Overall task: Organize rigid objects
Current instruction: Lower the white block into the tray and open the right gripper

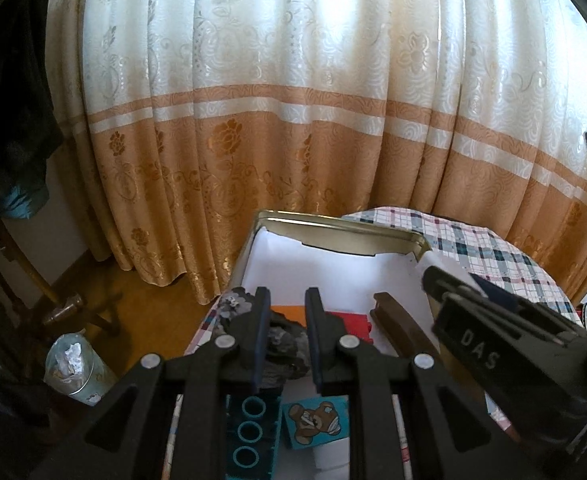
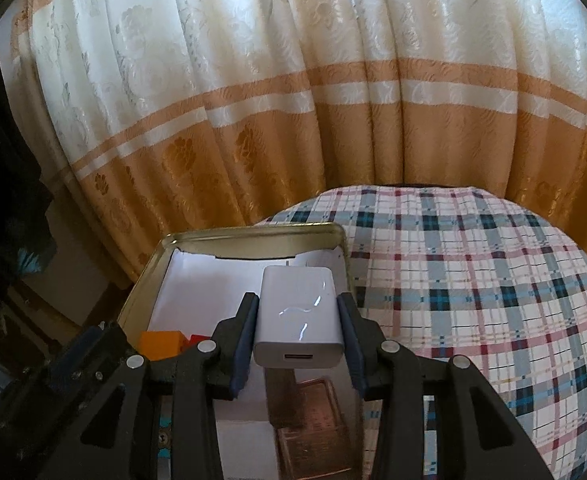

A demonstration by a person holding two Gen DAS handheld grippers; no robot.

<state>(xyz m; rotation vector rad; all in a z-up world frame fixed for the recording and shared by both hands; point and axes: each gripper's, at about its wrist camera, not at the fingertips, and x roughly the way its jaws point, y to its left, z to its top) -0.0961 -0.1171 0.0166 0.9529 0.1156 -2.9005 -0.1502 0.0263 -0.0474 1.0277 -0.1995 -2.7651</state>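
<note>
Right wrist view: gold tin (image 2: 253, 236), paper-lined, centre-left on the plaid cloth (image 2: 473, 280). Right gripper (image 2: 298, 320) clamps a white charger (image 2: 297, 312) above the tin. Left gripper (image 1: 287, 340) is closed on a dark lump (image 1: 285, 344). Step: placing; next, lower and release inside.

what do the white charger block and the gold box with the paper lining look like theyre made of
White charger block: apparently glossy hard plastic; sharp window glints curve across its smooth top. Gold box: likely thin sheet metal, a tin; its rolled rim and inner wall have a brassy, satin sheen.
</note>
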